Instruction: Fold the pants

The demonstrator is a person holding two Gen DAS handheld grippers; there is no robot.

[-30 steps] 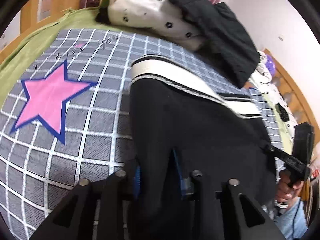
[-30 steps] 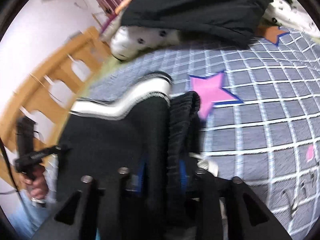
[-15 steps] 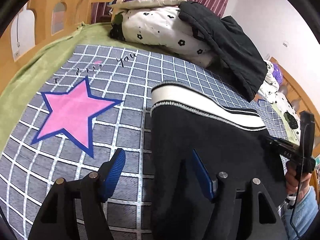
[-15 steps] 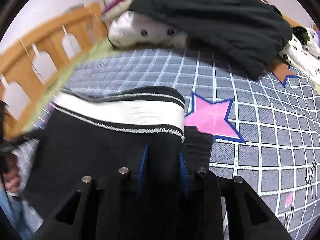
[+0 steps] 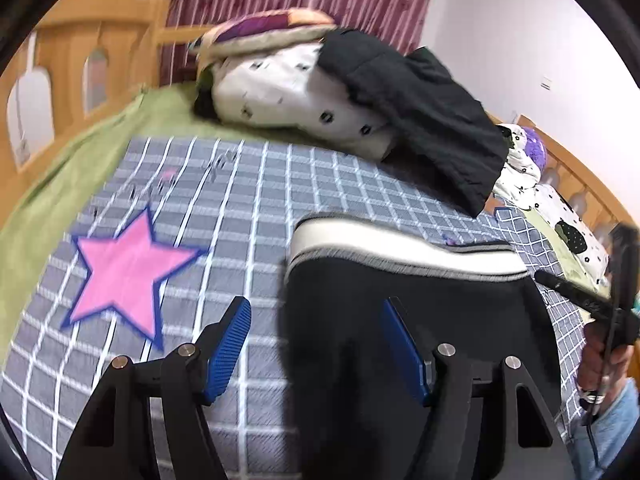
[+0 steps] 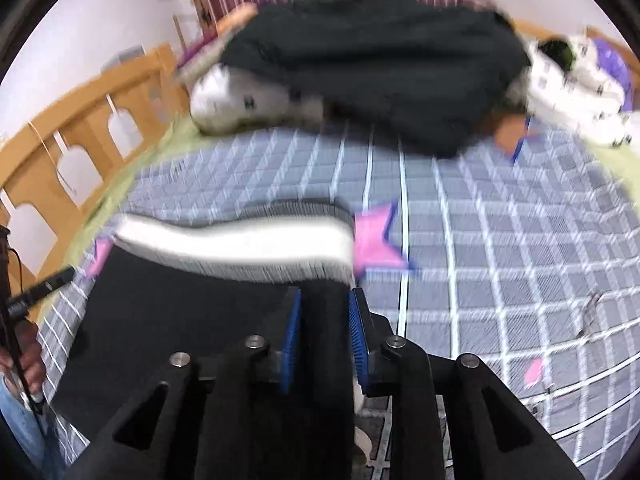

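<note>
Right now my left tongs (image 5: pixel 316 348) stand spread and empty over the pants' (image 5: pixel 400 320) edge, while my right tongs (image 6: pixel 324 340) are easing apart with black fabric between the pads. Soft, light, floppy cloth, I judge; best gripped at a doubled edge. The pants lie on the bed (image 5: pixel 256 200), white waistband (image 5: pixel 400 254) away from me, long axis running toward me.

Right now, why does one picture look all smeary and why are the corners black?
Right wrist view: motion blur smears the checked blanket and the pants' white waistband. Left wrist view: sharper, only mildly soft, so the pink star reads clearly. Both views: the fisheye lens bends straight lines and leaves black corners around a round picture.
</note>
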